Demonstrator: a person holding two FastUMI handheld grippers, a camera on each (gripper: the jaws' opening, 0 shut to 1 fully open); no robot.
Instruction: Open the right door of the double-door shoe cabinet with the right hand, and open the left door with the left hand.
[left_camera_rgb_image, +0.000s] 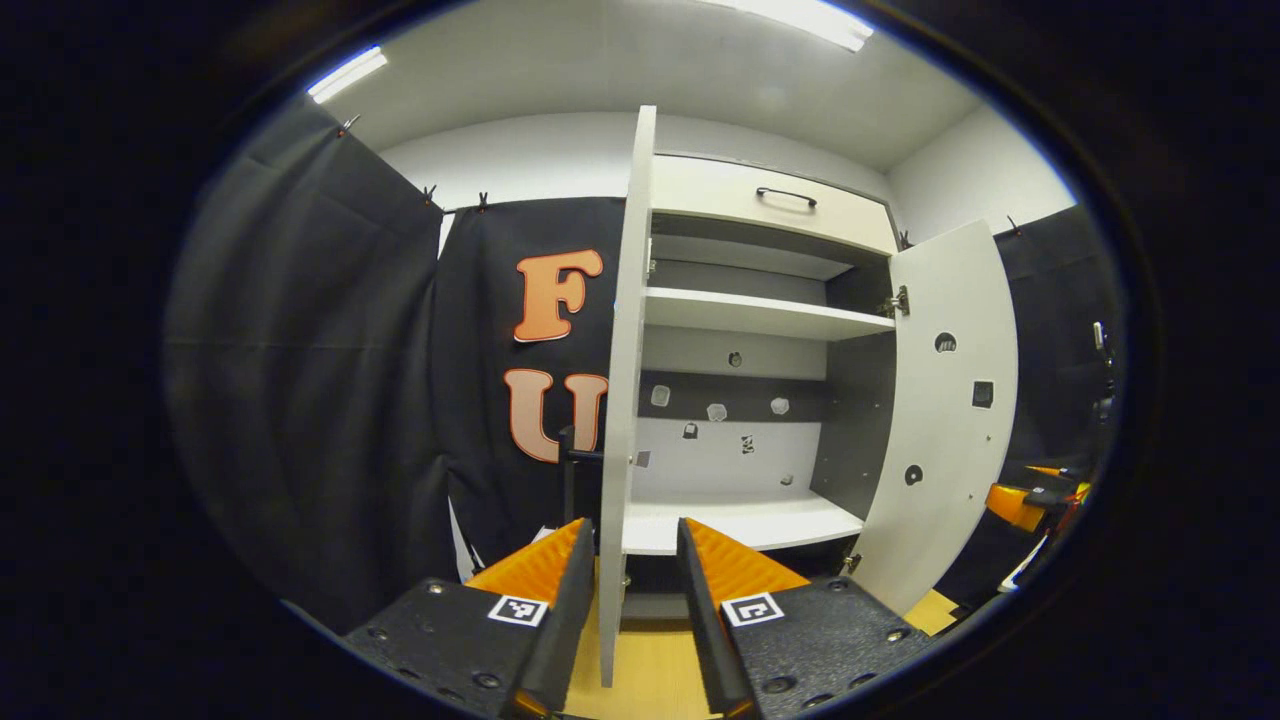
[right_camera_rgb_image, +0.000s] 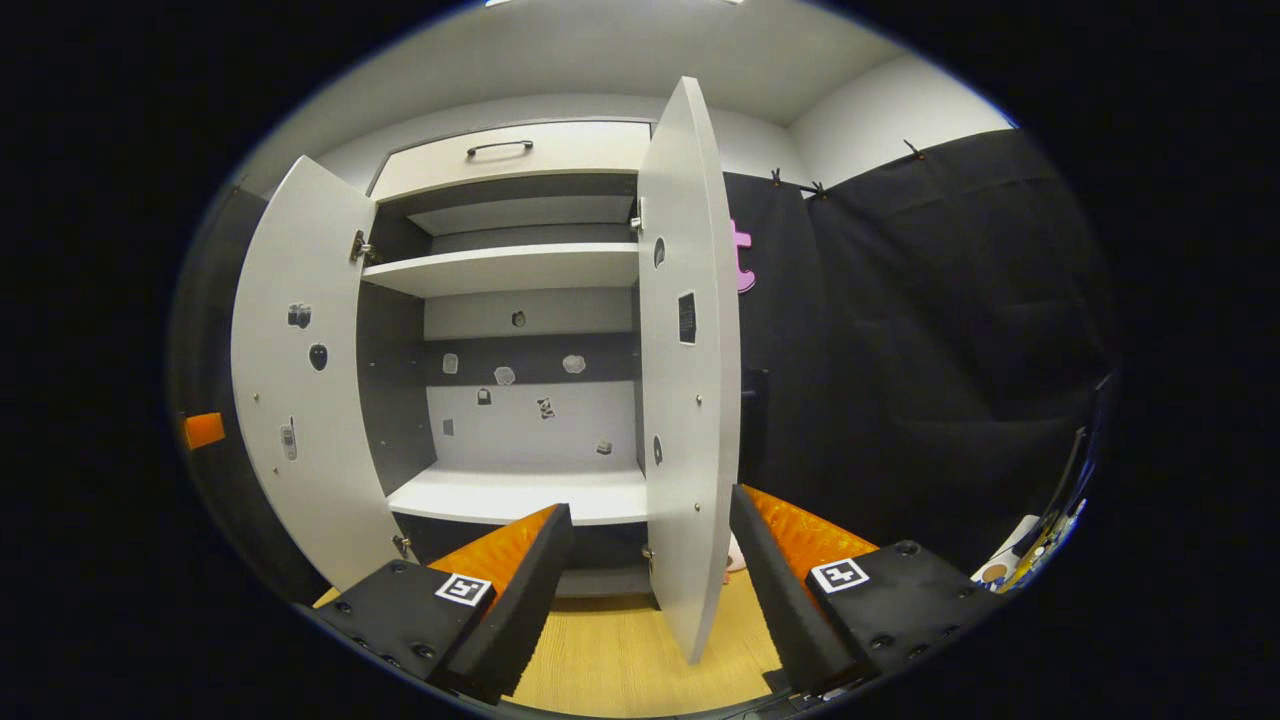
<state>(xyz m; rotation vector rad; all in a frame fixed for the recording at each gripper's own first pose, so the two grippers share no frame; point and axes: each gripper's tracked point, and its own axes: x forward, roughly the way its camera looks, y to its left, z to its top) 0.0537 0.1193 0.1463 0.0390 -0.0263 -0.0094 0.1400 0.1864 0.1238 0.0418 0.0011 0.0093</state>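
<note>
While the left gripper (left_camera_rgb_image: 636, 560) stands spread wide with the edge of the left door (left_camera_rgb_image: 622, 400) between its fingers, neither finger clearly presses on the panel. Likewise the right gripper (right_camera_rgb_image: 650, 550) is parted wide around the edge of the right door (right_camera_rgb_image: 690, 400), gaps showing on both sides. Both doors are swung out from the shoe cabinet (right_camera_rgb_image: 520, 270), baring its white shelves and grey back, a drawer (left_camera_rgb_image: 770, 205) above and wooden floor (right_camera_rgb_image: 620, 660) below.
</note>
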